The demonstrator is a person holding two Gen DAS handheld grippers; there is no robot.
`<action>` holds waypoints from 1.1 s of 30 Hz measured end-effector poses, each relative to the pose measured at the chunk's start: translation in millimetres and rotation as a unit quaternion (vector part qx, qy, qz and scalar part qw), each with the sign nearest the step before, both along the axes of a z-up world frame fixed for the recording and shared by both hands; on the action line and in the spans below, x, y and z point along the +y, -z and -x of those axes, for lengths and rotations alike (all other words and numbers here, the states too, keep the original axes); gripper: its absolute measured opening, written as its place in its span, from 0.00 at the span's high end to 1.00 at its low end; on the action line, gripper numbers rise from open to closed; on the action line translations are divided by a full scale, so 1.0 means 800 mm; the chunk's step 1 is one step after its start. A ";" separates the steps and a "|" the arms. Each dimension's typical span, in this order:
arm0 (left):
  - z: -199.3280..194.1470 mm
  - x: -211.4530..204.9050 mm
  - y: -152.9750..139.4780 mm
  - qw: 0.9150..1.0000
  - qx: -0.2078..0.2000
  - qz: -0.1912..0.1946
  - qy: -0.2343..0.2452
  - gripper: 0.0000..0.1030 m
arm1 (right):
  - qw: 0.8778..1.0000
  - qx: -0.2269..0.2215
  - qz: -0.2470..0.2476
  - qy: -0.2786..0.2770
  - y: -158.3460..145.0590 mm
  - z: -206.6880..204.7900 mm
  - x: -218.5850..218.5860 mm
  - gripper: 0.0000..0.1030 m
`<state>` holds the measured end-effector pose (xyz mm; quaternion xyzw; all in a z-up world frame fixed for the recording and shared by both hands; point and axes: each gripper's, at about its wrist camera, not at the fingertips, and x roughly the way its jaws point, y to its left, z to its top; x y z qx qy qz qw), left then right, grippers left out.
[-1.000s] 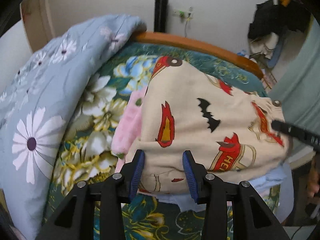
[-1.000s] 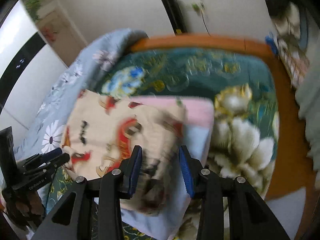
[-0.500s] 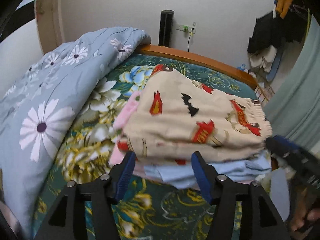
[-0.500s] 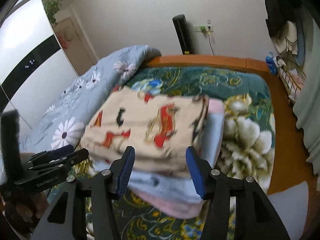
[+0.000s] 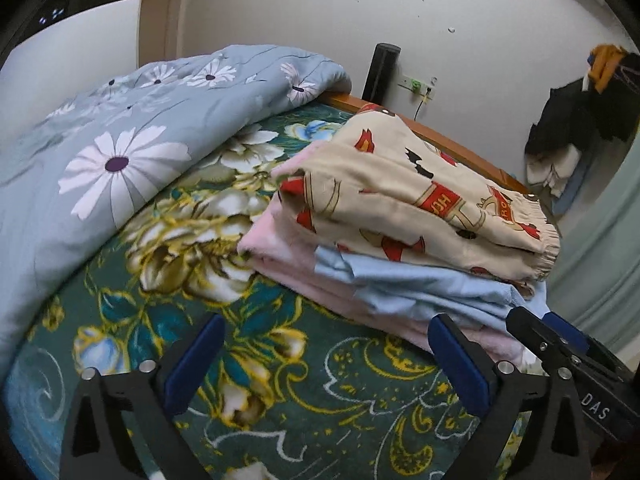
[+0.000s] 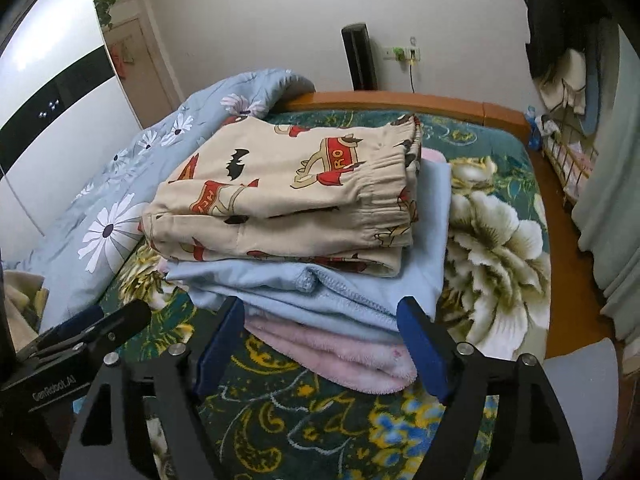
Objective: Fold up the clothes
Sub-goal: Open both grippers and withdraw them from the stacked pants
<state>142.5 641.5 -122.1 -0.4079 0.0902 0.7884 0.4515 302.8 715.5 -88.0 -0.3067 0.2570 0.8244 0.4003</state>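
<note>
Both tongs, left (image 5: 326, 354) and right (image 6: 320, 334), gaped empty just before the folded clothes stack (image 6: 304, 240) on the bed (image 5: 280, 400).

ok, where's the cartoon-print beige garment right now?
The cartoon-print beige garment lies folded on top of the stack, over the light blue garment and pink fleece, on the floral bedspread, right of the daisy quilt.

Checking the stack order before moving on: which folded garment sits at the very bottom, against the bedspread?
The fluffy pink folded garment. It lies directly on the green floral bedspread, under the light blue folded garment and the beige cartoon-print shorts on top.
</note>
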 end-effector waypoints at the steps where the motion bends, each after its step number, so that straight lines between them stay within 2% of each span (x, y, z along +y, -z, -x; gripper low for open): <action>1: -0.001 -0.002 0.003 1.000 -0.003 -0.002 0.000 0.00 | 1.000 -0.003 0.000 0.002 0.002 0.001 -0.001 0.22; 2: -0.003 -0.001 0.007 1.000 -0.004 -0.001 0.004 0.00 | 1.000 -0.006 0.000 0.005 0.004 0.002 -0.002 0.19; 3: -0.004 -0.001 0.007 1.000 -0.003 0.000 0.005 0.00 | 1.000 -0.008 -0.001 0.009 0.004 0.002 -0.002 0.11; 6: -0.006 0.002 0.003 1.000 0.006 -0.004 0.008 0.00 | 0.999 -0.010 -0.010 0.029 0.001 -0.002 -0.003 0.03; 10: -0.004 0.005 -0.001 1.000 0.018 -0.014 0.021 0.00 | 0.998 -0.004 -0.007 0.059 0.000 -0.009 -0.002 0.02; 16: -0.005 0.006 0.005 0.999 0.042 0.001 0.027 0.00 | 0.997 -0.024 -0.009 0.075 0.006 -0.003 -0.007 0.01; 22: 0.001 0.003 0.009 0.999 0.035 -0.001 0.033 0.00 | 0.996 -0.028 -0.002 0.085 0.007 0.002 -0.010 0.01; 27: 0.007 0.002 0.013 0.999 0.013 -0.008 0.035 0.00 | 0.996 -0.034 -0.017 0.083 -0.004 0.008 -0.016 0.01; 31: 0.001 0.002 0.010 0.998 0.050 0.006 0.025 0.00 | 0.996 -0.046 -0.031 0.069 -0.009 0.018 -0.025 0.01; 33: 0.004 0.001 0.010 0.998 0.053 0.006 0.022 0.00 | 0.996 -0.051 -0.034 0.065 -0.009 0.022 -0.027 0.01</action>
